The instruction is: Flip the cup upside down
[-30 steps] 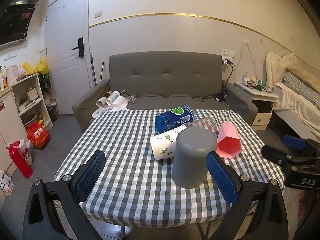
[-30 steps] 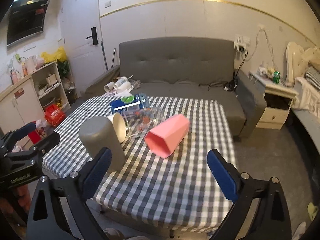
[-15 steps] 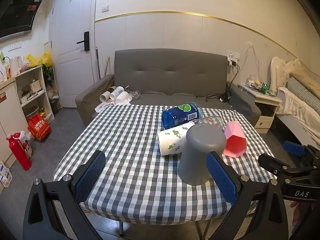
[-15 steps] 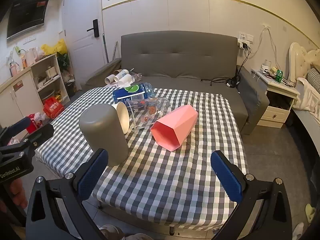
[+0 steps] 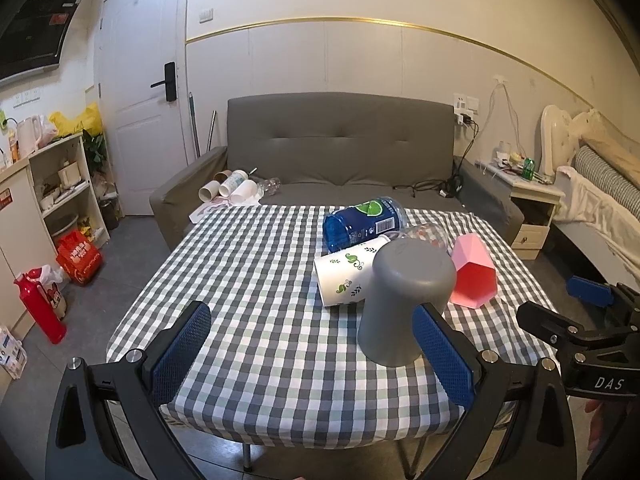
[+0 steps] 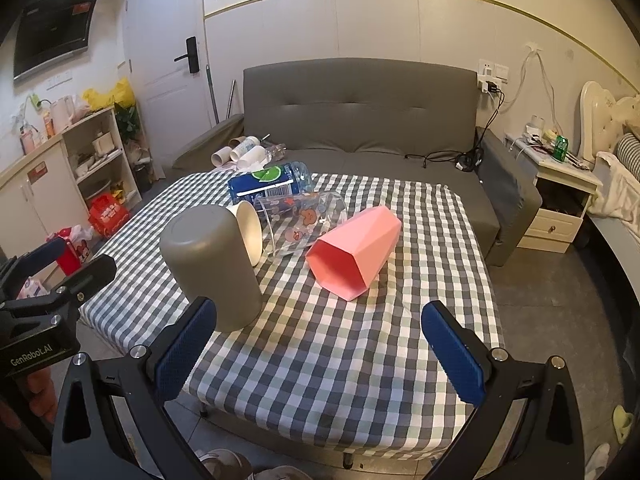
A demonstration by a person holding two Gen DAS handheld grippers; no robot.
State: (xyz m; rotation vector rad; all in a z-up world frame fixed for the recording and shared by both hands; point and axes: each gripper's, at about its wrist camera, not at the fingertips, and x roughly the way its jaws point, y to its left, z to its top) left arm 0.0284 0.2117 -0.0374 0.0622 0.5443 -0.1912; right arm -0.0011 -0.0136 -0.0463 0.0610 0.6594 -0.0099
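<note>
Grey cup (image 5: 404, 300) (image 6: 212, 268) upside down on the checked tablecloth (image 5: 260, 280) (image 6: 360, 340), base up, near the table's front edge, at about 4 o'clock from the cloth's centre in the left wrist view. Behind it, lying on their sides: white leaf-print paper cup (image 5: 344, 276), blue-labelled bottle (image 5: 362, 222), clear printed glass (image 6: 300, 220), pink faceted cup (image 6: 356, 254). Left gripper (image 5: 316, 356) and right gripper (image 6: 320, 348) both spread wide, grasping nothing.

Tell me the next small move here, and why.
Probably ease the right claw forward toward the pink cup: the grey cup already stands mouth-down on the table, both claws are open and empty, and the pink one lies on its side.
</note>
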